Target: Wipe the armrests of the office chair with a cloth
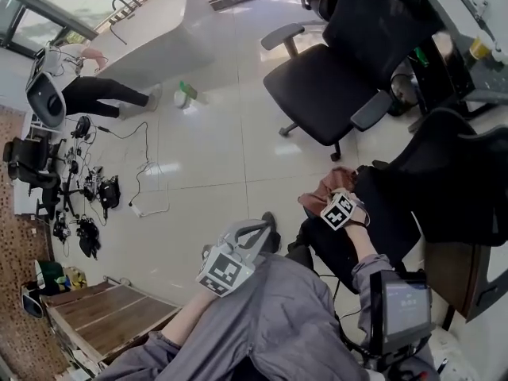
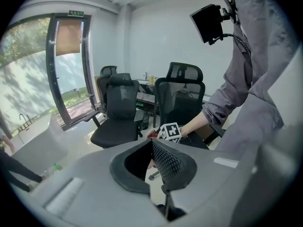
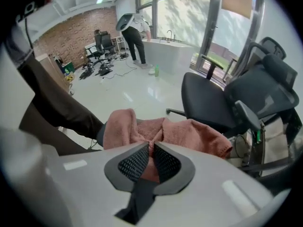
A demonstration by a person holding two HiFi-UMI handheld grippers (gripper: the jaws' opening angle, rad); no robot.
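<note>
The right gripper [image 3: 151,159] pinches a fold of the cloth [image 3: 194,134], which is bunched on the left side of the near chair [image 1: 452,197]; the left gripper [image 2: 152,159] gapes empty. With nothing steadying it, the chair may roll under pressure, or the thin pinch may let the cloth slip free

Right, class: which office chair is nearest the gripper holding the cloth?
The chair by the person's right side, where the right gripper holds the cloth; the other chair stands farther off.
</note>
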